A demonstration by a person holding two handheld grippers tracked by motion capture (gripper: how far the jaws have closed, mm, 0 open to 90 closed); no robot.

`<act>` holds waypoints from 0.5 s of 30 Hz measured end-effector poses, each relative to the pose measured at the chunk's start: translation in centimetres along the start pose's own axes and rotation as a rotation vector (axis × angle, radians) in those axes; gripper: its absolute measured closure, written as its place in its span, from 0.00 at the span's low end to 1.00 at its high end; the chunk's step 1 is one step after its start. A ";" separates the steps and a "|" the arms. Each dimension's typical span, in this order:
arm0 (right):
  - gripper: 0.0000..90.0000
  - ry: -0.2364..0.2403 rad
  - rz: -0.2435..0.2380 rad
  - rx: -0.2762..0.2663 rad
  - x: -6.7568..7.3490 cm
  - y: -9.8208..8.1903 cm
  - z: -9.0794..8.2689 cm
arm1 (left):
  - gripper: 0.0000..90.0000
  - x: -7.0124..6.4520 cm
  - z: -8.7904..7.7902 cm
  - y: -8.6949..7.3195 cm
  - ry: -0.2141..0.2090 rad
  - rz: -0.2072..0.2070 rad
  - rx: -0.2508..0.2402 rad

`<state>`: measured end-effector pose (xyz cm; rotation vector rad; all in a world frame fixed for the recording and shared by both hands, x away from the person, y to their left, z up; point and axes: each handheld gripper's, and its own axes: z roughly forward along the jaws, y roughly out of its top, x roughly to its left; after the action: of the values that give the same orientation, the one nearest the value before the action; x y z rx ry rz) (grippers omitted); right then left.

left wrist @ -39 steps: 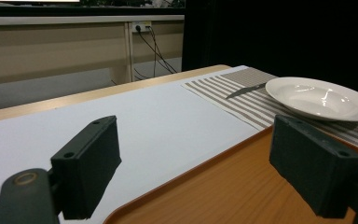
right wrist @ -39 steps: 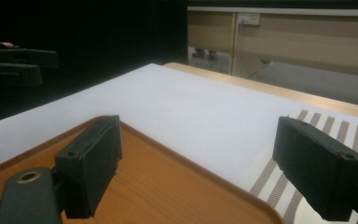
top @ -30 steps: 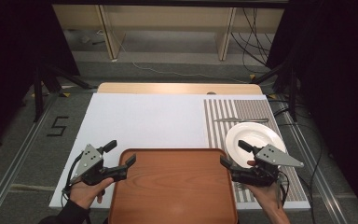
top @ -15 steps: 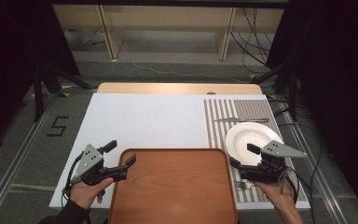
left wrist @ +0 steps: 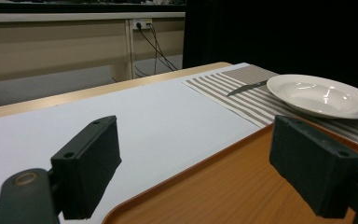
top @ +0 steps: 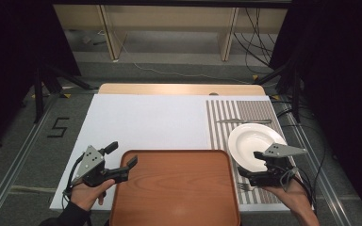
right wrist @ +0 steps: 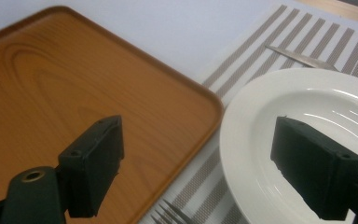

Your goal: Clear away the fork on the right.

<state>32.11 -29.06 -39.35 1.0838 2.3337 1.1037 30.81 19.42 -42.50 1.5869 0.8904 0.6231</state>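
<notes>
Rectangular brown wooden tray sits at near edge of white bench top, its right rim just beside striped grey placemat. Left gripper, jaws apart, straddles tray's far-left corner. Right gripper, jaws apart, hovers over round white plate's near rim, fork below. Bench beyond tray open.

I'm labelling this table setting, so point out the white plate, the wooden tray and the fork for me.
white plate (top: 252, 141), high view, on the bare bowl.
wooden tray (top: 174, 188), high view, on the flat middle of its floor.
fork (right wrist: 175, 212), right gripper view, on the tines between tray and plate.
</notes>
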 end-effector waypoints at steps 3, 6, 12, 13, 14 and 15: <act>0.20 -0.001 -0.008 0.028 -0.3 -0.2 -0.1 | 0.18 0.0 0.0 0.0 0.001 0.000 0.000; 0.20 -0.008 -0.026 0.058 -0.5 -0.3 -0.3 | 0.18 0.0 0.0 0.0 0.001 0.002 0.002; 0.20 -0.020 -0.038 0.109 -1.0 -0.6 -0.8 | 0.18 0.0 0.0 0.0 0.000 0.003 0.002; 0.20 -0.023 -0.035 0.122 -1.1 -0.7 -0.9 | 0.18 0.0 0.0 0.0 0.001 0.002 0.001; 0.20 -0.022 -0.039 0.135 -1.2 -0.9 -0.9 | 0.18 0.0 0.0 0.0 0.002 0.002 0.001; 0.20 -0.021 -0.045 0.155 -1.2 -1.0 -0.9 | 0.18 0.0 0.0 0.0 0.001 0.002 0.001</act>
<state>31.89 -30.88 -39.61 1.0844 2.4479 0.9030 30.82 19.43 -42.47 1.5882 0.8903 0.6254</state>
